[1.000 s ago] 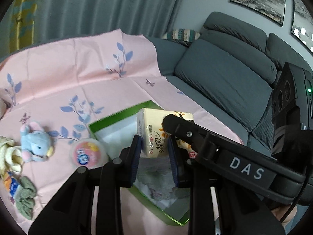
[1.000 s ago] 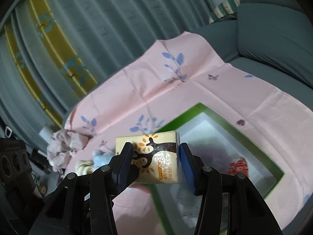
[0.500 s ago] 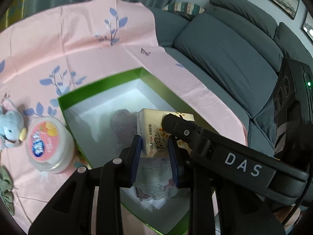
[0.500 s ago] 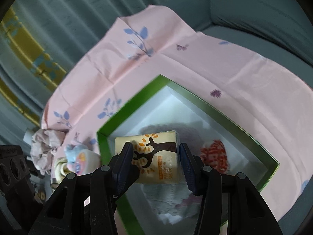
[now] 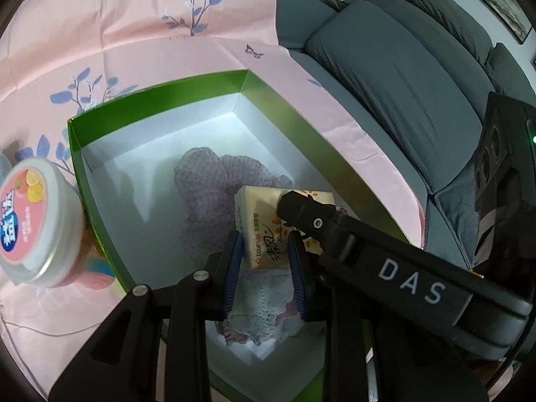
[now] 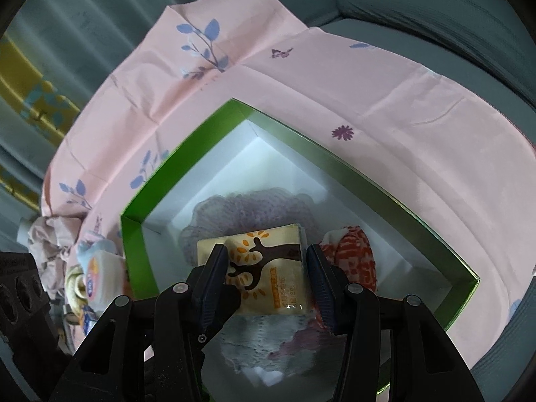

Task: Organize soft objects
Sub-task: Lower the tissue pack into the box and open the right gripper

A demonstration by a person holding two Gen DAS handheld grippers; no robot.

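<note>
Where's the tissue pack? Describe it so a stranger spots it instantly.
Find the green box with white inside on the pink cloth. Inside is the tissue pack: a glossy cream block printed with a brown tree, unlike the lilac knit and red-patterned fabric beside it.

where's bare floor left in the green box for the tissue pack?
Bare white floor lies along the far walls and far corner of the box, behind the lilac cloth. The near half is crowded: the grey cloth, the red-and-white item, and the tissue pack held by both the left gripper and right gripper.
</note>
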